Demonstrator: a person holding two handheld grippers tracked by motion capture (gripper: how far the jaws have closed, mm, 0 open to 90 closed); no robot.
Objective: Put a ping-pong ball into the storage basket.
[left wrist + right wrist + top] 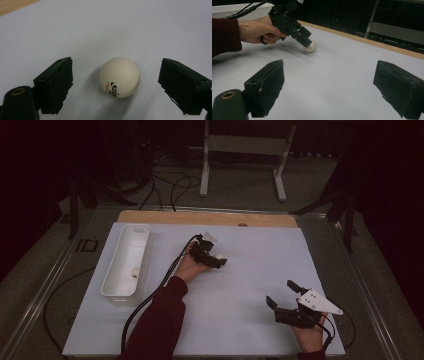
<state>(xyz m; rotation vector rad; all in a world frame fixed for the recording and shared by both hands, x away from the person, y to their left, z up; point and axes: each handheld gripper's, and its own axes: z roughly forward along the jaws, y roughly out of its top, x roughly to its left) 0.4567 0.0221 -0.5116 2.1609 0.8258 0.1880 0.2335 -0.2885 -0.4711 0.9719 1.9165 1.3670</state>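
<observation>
Left gripper view: ball [120,77] on the white sheet [140,27], between the pads [58,82] of left gripper [117,86], gaps both sides, slightly nearer the right-hand pad. Jaws wide, not gripping. Round, no long axis. Sits around mid-sheet, toward far edge. Right gripper [282,295] wide, empty, near right corner, well apart. Bin [127,260] at left edge, possibly one ball inside.

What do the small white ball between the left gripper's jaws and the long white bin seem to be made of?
The small cream-white ball with printed lettering looks like thin matte plastic, as a table tennis ball is: smooth, seamless, with a soft sheen. The long white rectangular bin looks like moulded plastic, judging by its rounded corners and even rim, though the dim picture leaves its finish uncertain.
</observation>
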